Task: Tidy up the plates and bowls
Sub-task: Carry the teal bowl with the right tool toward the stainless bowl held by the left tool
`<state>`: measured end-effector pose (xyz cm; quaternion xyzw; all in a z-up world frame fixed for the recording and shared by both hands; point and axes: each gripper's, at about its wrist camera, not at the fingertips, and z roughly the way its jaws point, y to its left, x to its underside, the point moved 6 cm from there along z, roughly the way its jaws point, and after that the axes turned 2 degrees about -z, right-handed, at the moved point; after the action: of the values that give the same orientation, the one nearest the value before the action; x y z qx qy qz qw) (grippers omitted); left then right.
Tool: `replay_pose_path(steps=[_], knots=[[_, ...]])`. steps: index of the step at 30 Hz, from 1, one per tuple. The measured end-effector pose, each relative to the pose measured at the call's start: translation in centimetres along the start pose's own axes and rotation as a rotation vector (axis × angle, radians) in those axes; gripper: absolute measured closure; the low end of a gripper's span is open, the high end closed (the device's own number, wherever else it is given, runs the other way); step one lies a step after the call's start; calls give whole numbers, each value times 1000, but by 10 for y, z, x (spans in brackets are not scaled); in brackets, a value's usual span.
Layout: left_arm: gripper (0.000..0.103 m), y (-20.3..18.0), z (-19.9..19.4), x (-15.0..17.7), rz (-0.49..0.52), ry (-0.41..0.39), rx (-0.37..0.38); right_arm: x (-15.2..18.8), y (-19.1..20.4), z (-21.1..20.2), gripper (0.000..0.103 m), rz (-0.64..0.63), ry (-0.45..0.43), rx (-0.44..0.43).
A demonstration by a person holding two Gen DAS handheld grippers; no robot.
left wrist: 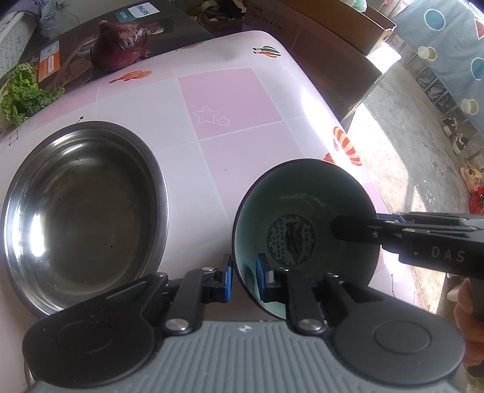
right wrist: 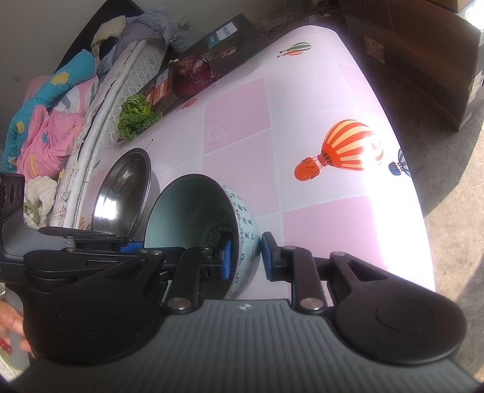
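Observation:
A pale green ceramic bowl [left wrist: 302,205] with blue characters on its outside [right wrist: 245,217] is held over the pink tablecloth [left wrist: 217,99]. My left gripper [left wrist: 244,276] is shut on its near rim, one blue pad inside and one outside. My right gripper [right wrist: 246,257] is shut on the opposite wall, and in the left wrist view the right gripper [left wrist: 338,231] reaches in from the right. The left gripper [right wrist: 133,246] shows at the left of the right wrist view. Just left of the ceramic bowl, a wide steel bowl [left wrist: 84,211] sits empty on the table.
A dark red cabbage [left wrist: 121,42] rests on a dark printed box [left wrist: 75,60] at the back, with green lettuce [left wrist: 24,93] beside it. Cardboard boxes [left wrist: 332,27] stand behind the table. The table's edge [left wrist: 348,133] drops to a concrete floor on the right. Bedding [right wrist: 51,121] lies left.

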<state>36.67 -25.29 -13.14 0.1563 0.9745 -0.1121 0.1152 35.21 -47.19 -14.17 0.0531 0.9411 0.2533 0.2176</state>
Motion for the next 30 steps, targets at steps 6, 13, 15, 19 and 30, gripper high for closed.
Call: replay_pose_path(steps=[6,13,15,19,30], knots=[[86,-1,-10,-1,3,-20,1,-3,3,-10,83,-6,-14,6],[86,5,-25,-1,-10,-44,16,-11,19,-27,83,-27,-42,6],[86,8,-30,-1,-19,-51,23,-14,26,-31,83,-37,-46,9],[86,16,-42,-1,-39,-71,40,-19,42,-37,84,-60,-52,14],[86,56,-78,-1,-105,-135,54,-32,99,-35,84,-127,-53,5]])
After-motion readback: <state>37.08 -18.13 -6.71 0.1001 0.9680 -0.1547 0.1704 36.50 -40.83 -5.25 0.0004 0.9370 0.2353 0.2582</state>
